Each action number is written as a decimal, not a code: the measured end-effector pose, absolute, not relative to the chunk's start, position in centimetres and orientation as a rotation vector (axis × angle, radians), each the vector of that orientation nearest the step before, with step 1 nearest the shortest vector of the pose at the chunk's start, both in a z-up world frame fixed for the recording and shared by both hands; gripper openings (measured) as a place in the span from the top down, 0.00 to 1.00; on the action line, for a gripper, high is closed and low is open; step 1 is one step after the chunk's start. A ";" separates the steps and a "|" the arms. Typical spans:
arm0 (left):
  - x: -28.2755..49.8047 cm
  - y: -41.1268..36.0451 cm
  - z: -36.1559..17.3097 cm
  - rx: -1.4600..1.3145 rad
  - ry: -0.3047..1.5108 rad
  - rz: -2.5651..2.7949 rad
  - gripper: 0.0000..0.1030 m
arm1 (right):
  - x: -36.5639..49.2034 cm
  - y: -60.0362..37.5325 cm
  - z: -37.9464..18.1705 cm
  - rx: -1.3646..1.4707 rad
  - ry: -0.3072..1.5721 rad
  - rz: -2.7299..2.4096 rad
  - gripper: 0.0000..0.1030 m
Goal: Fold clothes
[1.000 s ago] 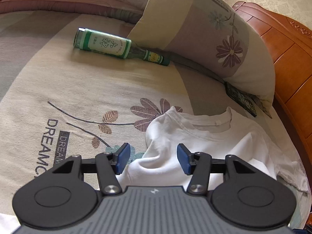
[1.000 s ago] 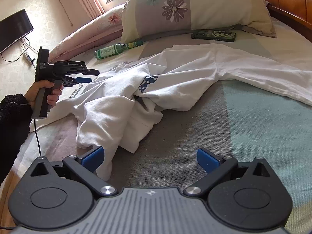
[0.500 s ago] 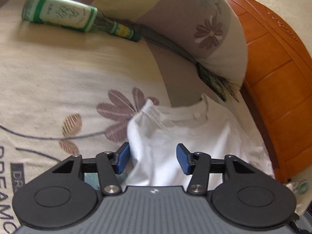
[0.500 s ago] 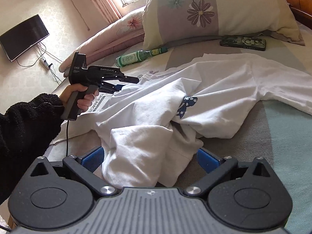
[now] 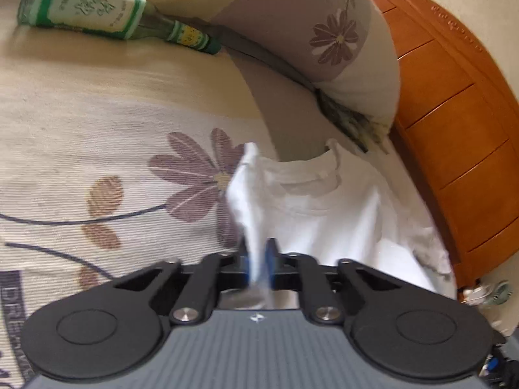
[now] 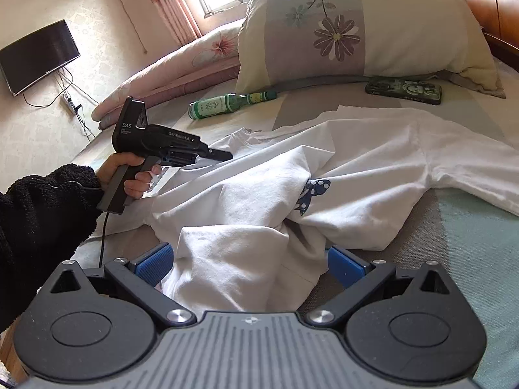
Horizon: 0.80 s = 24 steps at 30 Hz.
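A white T-shirt lies crumpled on the bed, collar toward the pillow. In the left wrist view my left gripper has its jaws closing tight on a raised pinch of cloth at the shirt's shoulder edge, both blue pads pressing on it. The right wrist view shows the same left gripper, held by a hand in a black sleeve, at the shirt's far left corner. My right gripper stands open, with the bunched near end of the shirt lying between its fingers.
A green glass bottle lies on the flowered sheet in front of a pillow. A phone rests by the pillow. An orange wooden headboard borders the bed. A folded pink quilt lies at the far side.
My left gripper moved in over the shirt's shoulder edge and shut on the cloth, lifting a ridge. My right gripper came forward until the bunched hem lay between its open fingers.
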State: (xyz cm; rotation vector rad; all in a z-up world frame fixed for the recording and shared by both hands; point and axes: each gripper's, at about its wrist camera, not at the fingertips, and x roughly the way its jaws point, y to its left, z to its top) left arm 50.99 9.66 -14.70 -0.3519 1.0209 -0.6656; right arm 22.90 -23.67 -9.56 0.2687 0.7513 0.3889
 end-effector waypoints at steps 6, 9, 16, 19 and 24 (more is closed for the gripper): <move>52.3 6.8 -12.7 -0.130 0.947 -0.530 0.97 | 22.8 -24.1 -10.0 0.279 0.757 0.371 0.00; 54.0 6.5 -11.9 -0.109 0.925 -0.469 0.97 | 22.4 -24.6 -9.6 0.252 0.732 0.350 0.00; 56.9 7.3 -11.2 -0.140 0.923 -0.345 0.96 | 22.4 -26.1 -10.3 0.303 0.733 0.310 0.00; 56.8 6.8 -11.9 -0.097 0.942 -0.328 0.92 | 22.3 -26.2 -10.5 0.309 0.734 0.308 0.00; 55.4 7.2 -10.3 -0.062 0.888 -0.297 0.87 | 22.0 -26.3 -10.3 0.289 0.731 0.296 0.00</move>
